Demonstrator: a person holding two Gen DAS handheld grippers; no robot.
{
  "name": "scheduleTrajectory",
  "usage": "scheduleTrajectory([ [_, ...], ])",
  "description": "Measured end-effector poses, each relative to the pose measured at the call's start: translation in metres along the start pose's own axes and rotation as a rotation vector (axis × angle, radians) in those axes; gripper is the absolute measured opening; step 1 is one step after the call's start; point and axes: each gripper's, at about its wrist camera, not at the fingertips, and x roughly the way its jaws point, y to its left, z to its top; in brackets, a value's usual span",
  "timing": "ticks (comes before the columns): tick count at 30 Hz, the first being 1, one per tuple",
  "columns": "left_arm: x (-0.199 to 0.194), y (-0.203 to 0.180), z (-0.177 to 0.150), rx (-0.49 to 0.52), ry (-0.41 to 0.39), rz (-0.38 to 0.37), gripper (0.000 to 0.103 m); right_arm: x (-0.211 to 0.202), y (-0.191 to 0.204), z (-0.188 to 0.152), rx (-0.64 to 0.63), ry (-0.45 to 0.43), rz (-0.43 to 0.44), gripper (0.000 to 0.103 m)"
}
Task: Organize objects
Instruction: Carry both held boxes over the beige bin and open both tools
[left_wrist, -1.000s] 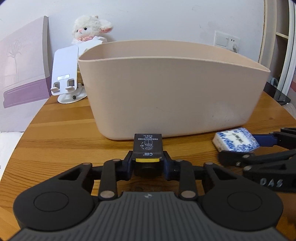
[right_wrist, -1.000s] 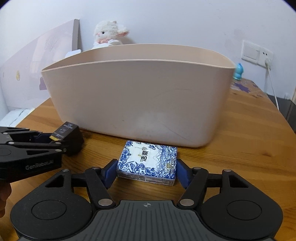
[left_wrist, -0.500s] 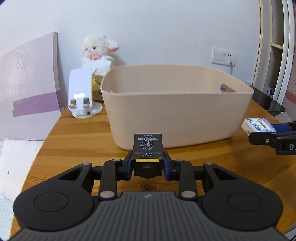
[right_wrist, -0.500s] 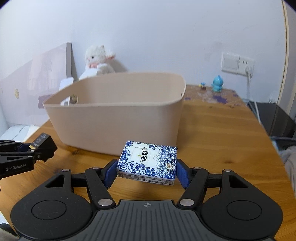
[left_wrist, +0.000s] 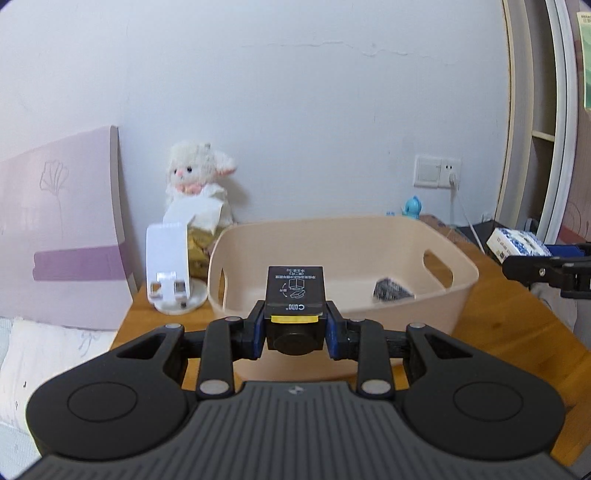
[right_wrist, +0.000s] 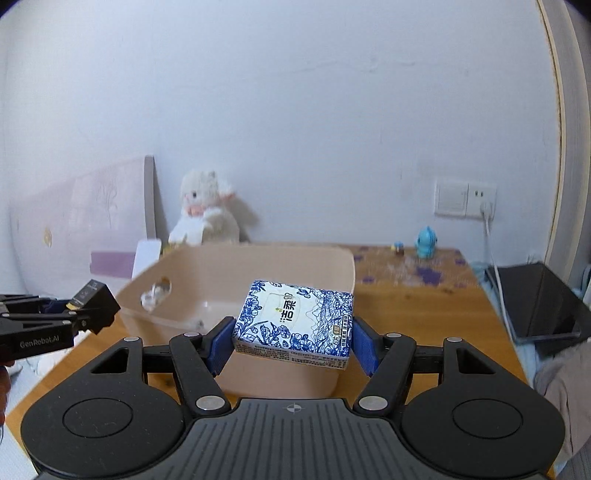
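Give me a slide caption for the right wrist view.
Right tongs hold a tissue pack above the beige bin.

left claw (left_wrist: 295, 328) clamped; right claw (right_wrist: 293, 341) clamped

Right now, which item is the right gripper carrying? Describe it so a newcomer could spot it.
Find the beige bin on the wooden table. In front of it, the right gripper clamps a tissue pack, the only thing with blue-and-white floral print.

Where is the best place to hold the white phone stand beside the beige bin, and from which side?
Probably the upright back plate of the white phone stand, near its top edge, coming from above. The plate is thin and flat and rises free above the round base, while the beige bin stands close at its right, which blocks that side.
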Motion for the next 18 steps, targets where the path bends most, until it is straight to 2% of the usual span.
scheduleTrajectory([
  [6, 0.018, -0.003, 0.025, 0.003, -0.013, -0.002, 0.034, 0.004, -0.002, 0.027, -0.003, -0.047, -0.010, 0.063],
  [10, 0.040, -0.003, 0.037, -0.001, 0.008, -0.006, 0.034, 0.017, -0.005, 0.040, 0.001, -0.054, -0.021, 0.063],
  [14, 0.067, -0.002, 0.040, 0.006, 0.050, 0.009, 0.034, 0.038, -0.009, 0.047, 0.017, -0.039, -0.027, 0.063],
  [18, 0.094, 0.001, 0.041, -0.034, 0.106, 0.018, 0.034, 0.067, -0.012, 0.048, 0.030, 0.011, -0.030, 0.063],
])
